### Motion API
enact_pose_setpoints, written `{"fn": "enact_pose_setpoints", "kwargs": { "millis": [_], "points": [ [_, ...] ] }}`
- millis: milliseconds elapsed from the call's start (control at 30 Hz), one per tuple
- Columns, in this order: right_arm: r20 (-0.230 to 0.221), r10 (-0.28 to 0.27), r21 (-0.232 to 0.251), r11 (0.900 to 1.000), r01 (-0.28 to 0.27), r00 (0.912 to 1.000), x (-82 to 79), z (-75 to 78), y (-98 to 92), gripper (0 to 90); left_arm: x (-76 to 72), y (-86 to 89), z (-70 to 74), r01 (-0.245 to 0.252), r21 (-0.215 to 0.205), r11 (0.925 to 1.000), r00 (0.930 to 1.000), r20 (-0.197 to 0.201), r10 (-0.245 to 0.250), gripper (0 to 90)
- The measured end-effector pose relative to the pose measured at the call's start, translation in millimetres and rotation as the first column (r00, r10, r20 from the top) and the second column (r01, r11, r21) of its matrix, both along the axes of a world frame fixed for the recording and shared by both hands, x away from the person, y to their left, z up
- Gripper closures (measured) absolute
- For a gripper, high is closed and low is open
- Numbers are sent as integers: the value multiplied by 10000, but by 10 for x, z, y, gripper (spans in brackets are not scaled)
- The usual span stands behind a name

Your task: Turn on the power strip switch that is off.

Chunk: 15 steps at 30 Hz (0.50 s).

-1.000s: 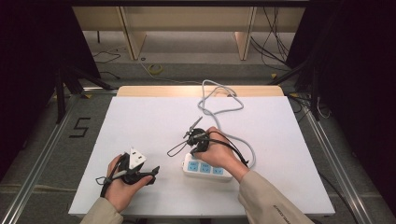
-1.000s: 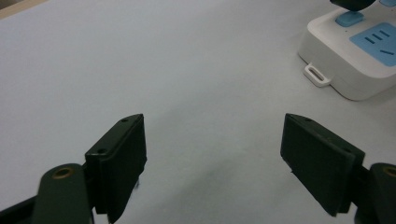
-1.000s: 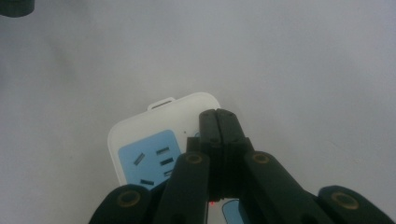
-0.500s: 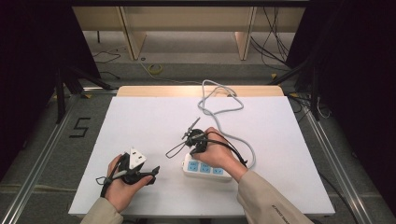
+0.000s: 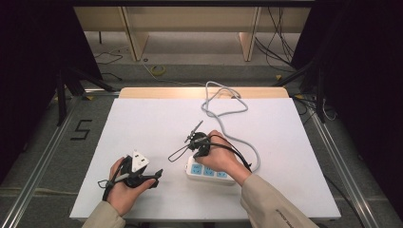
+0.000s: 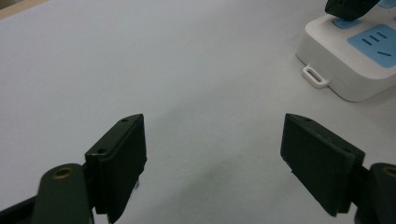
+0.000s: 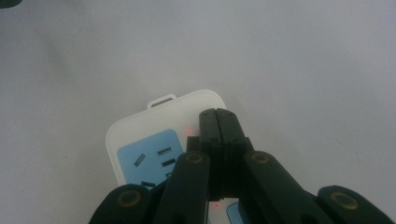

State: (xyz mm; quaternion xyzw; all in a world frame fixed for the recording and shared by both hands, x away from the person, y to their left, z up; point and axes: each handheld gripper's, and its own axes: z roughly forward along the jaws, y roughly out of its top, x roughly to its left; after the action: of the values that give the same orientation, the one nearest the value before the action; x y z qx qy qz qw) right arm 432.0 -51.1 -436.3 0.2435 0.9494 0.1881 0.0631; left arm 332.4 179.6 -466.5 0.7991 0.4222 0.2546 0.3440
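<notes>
Power strip (image 5: 207,170) sits near the table's (image 5: 157,118) front edge, right of centre. I've got the right gripper (image 7: 218,122) closed, tips pressing on its top by the end w/ the small loop, nothing between the jaws. Left gripper (image 6: 212,154) wide open, empty, nearby to the left. Strip looks rigid, light, slick plastic; I'd grab across its narrow sides. Grey cord (image 5: 223,97) will drag.

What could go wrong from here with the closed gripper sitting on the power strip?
The right gripper, jaws shut, rests over the power strip near its end; pressing there might tip or slide it, since nothing braces it. The left gripper stands open, apart from the strip. The grey cord loops loosely behind and could drag if the strip shifts.
</notes>
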Motion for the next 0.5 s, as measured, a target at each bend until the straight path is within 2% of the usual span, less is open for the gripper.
{"fn": "enact_pose_setpoints", "kwargs": {
  "millis": [200, 500],
  "points": [
    [-208, -219, 74, 9997, 221, 9995, 8, -3, -7, 900, -3, -3, 3, 8, 25, 10000, 10000, 12, -8, 226],
    [-189, -305, 269, 9992, 310, 9994, 6, -20, -27, 900, -2, -8, -1, 14, 15, 10000, 10000, -2, -14, 226]
  ]
}}
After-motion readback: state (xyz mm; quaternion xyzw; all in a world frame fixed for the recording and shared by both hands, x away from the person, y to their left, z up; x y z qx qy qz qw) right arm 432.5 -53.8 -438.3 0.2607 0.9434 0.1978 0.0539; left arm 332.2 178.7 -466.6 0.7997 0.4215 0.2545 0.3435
